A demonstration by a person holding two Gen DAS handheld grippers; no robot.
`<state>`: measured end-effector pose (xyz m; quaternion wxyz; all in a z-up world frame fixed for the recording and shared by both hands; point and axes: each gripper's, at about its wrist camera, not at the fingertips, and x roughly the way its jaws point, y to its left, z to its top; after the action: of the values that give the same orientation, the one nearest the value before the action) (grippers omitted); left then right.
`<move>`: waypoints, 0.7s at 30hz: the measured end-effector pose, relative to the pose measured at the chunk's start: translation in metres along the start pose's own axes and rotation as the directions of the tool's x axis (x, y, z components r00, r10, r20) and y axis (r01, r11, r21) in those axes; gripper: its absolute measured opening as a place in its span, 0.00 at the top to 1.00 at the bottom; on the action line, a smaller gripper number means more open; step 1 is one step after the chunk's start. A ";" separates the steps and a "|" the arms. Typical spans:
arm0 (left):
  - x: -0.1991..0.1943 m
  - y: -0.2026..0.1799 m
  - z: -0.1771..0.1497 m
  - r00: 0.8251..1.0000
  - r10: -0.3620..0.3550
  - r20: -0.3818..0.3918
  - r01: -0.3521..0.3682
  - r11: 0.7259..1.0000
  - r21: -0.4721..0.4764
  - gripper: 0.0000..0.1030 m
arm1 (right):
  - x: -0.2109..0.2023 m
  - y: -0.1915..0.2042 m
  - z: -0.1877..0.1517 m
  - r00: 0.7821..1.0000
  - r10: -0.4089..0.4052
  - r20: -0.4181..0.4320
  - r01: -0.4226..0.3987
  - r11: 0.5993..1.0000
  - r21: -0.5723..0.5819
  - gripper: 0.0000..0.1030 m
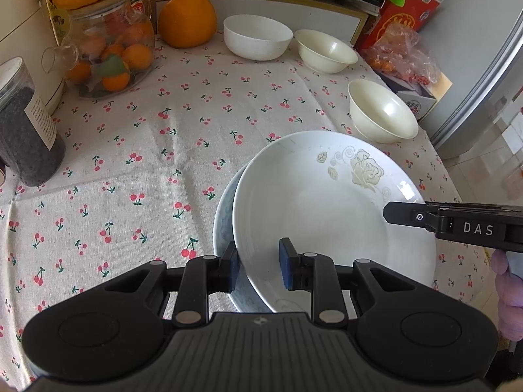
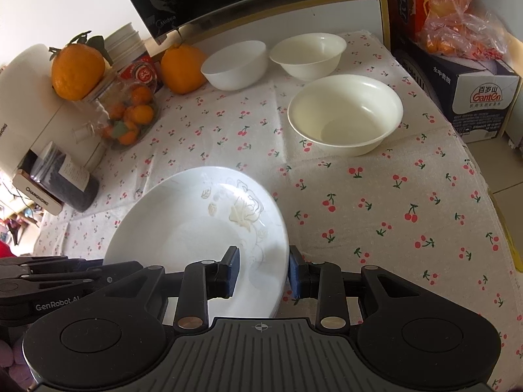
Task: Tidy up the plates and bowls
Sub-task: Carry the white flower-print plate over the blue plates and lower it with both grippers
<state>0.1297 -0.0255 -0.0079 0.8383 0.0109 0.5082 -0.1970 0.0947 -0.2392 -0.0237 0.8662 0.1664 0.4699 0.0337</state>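
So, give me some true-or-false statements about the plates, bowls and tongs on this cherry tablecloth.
1. A white bowl and two cream bowls stand on the cloth. True.
2. The bowls are nested in one another. False: each stands apart.
3. The rose plate lies on a lower plate. True.
4. The big orange sits inside a bowl. False: it rests on the cloth beside the white bowl.
5. The left tongs and the right tongs each straddle the rose plate's rim. True.
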 end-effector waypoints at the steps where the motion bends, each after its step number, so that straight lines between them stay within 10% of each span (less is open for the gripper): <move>1: 0.000 0.000 0.000 1.000 0.001 0.001 -0.001 1.000 0.000 0.78 | 0.000 0.000 0.000 1.000 -0.002 0.001 0.002 1.000 -0.005 0.70; 21: 0.001 -0.008 -0.002 1.000 0.022 0.004 -0.023 0.999 0.043 0.75 | -0.003 0.025 -0.008 0.987 -0.159 -0.015 0.155 0.976 -0.152 0.71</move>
<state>0.1254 -0.0325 -0.0082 0.8410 0.0342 0.5022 -0.1984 0.0884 -0.2139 -0.0169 0.8698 0.0627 0.4894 0.0028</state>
